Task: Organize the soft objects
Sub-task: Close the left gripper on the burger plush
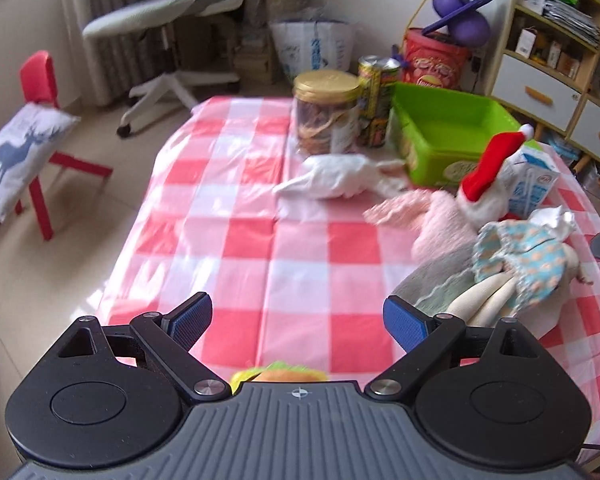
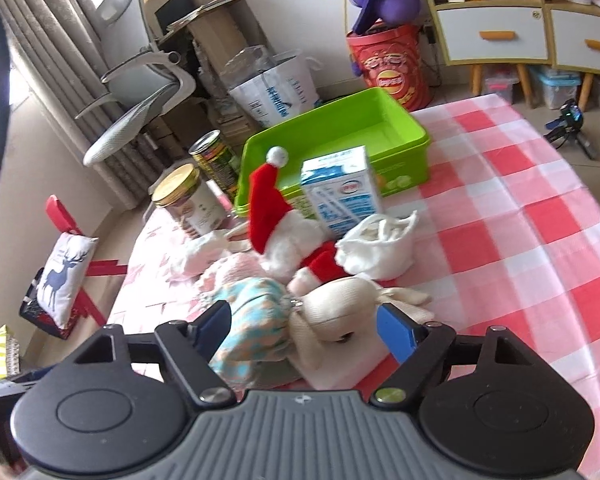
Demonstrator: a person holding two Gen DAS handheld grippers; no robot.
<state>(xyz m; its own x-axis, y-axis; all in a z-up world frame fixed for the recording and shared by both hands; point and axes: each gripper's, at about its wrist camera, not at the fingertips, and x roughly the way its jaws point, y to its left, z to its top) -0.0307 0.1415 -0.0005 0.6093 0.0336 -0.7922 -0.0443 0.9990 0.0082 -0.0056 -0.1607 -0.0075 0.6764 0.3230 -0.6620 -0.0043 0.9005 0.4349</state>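
Note:
Soft toys lie in a heap on the red-checked table. A cream rabbit doll in a blue dress (image 2: pixel 320 320) (image 1: pixel 520 264) lies nearest. A Santa toy with a red hat (image 2: pixel 276 216) (image 1: pixel 488 168), a pink plush (image 1: pixel 436 220) and a white cloth bundle (image 1: pixel 340 176) lie beyond. A green bin (image 2: pixel 380 128) (image 1: pixel 448 120) stands empty at the back. My right gripper (image 2: pixel 304 326) is open, its jaws either side of the rabbit doll. My left gripper (image 1: pixel 298 320) is open and empty above bare cloth, left of the doll. A plush burger (image 1: pixel 280 374) peeks out beneath it.
A milk carton (image 2: pixel 340 192), a gold-lidded jar (image 1: pixel 326 112) and a tin can (image 1: pixel 376 100) stand beside the bin. A red chair with a deer cushion (image 1: pixel 20 152) and an office chair (image 1: pixel 160 12) stand left of the table. Shelves (image 1: pixel 556 40) are at the right.

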